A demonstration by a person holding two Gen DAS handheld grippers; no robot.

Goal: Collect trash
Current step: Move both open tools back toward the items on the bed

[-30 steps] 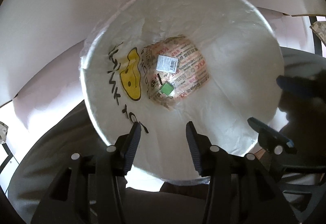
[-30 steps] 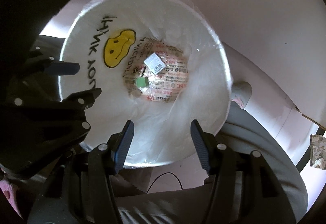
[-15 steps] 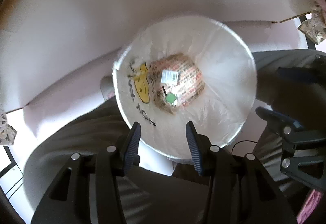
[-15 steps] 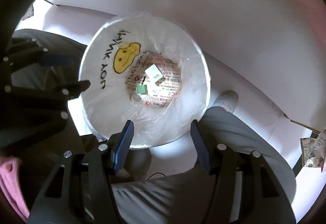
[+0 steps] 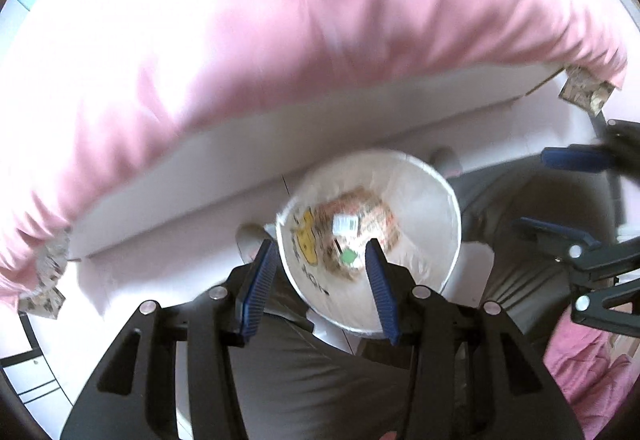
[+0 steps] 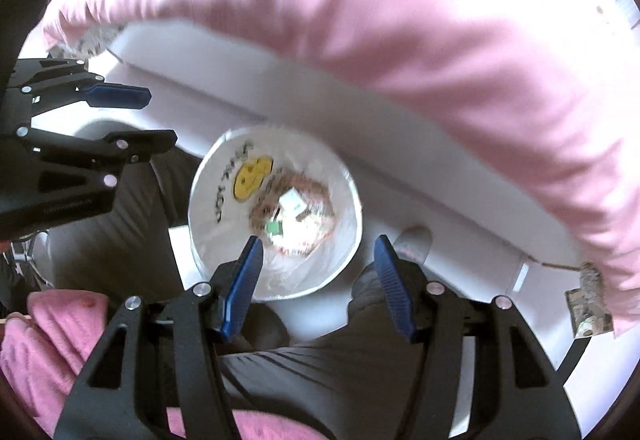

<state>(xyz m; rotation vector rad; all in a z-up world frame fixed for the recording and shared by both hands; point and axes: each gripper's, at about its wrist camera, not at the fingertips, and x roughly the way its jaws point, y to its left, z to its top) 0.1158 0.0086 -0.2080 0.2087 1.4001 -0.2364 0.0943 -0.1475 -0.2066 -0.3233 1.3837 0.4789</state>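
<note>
below pink cloth (image 5: 280, 52), lined bin (image 5: 432, 200) holds wrappers (image 5: 346, 224); left tongs (image 5: 320, 256) and right tongs (image 6: 316, 252) spread, empty.

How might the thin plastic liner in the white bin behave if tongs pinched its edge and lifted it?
The liner looks thin and crinkled, so it would probably flop and stretch. Only a few small scraps lie in it, so it should feel light. The smooth film may slip.

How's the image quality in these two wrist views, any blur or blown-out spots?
Left wrist view: pink cloth smeared by motion blur, upper left blown out white, bin soft. Right wrist view: same smear on the cloth, top edge overexposed, trash in the bin blurred; fisheye bends both.
</note>
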